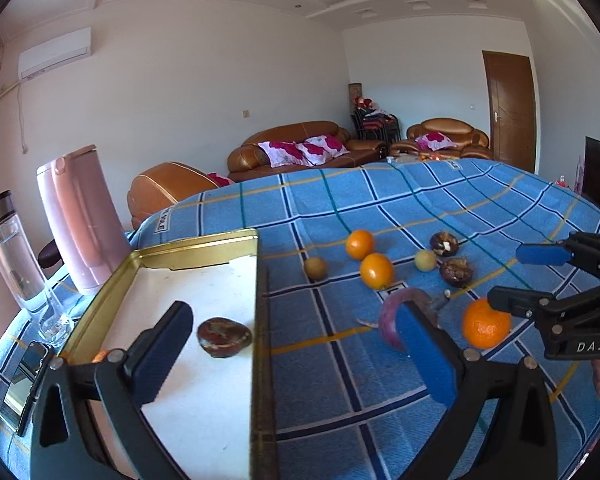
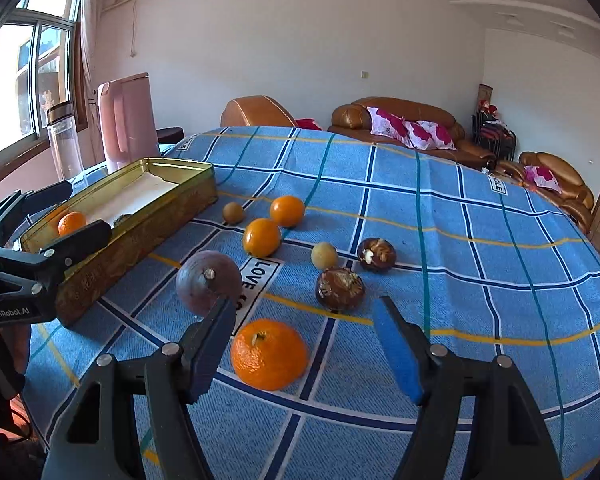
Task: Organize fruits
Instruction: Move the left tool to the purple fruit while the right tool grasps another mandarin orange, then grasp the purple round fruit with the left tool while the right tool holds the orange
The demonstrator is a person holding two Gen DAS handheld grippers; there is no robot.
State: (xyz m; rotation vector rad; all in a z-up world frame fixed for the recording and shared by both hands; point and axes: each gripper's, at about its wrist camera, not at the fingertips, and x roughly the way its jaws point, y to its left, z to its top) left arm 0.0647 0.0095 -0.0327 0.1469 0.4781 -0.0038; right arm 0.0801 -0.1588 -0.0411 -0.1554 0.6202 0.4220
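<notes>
Now the left tongs (image 1: 296,356) are standing fully wide over the gold tin tray (image 1: 204,246), and nothing is sitting between their pads. One dark brown fruit (image 1: 224,337) is lying on the white floor of the tray, just ahead of the left pad and not touching it. In the right wrist view a small orange (image 2: 72,223) is also lying inside the tray, near its close end.

The right tongs (image 2: 306,354) are standing about half open and low over the blue checked cloth of the desk (image 2: 480,264). A big orange (image 2: 269,354) is lying between their pads, closer to the left one, but the pads are not pressing on it. A purple round fruit (image 2: 208,282) is lying at 11 o'clock from this orange, right at the tip of the left pad; I cannot tell if they are touching.

Further on the cloth, two oranges (image 2: 274,224) are lying at 12 o'clock from the big orange, two small yellowish fruits (image 2: 324,255) are lying near them, and two dark cracked fruits (image 2: 340,289) are lying at 1 o'clock.

A pink kettle (image 2: 128,120) and a clear bottle (image 2: 64,140) are standing behind the tray.
</notes>
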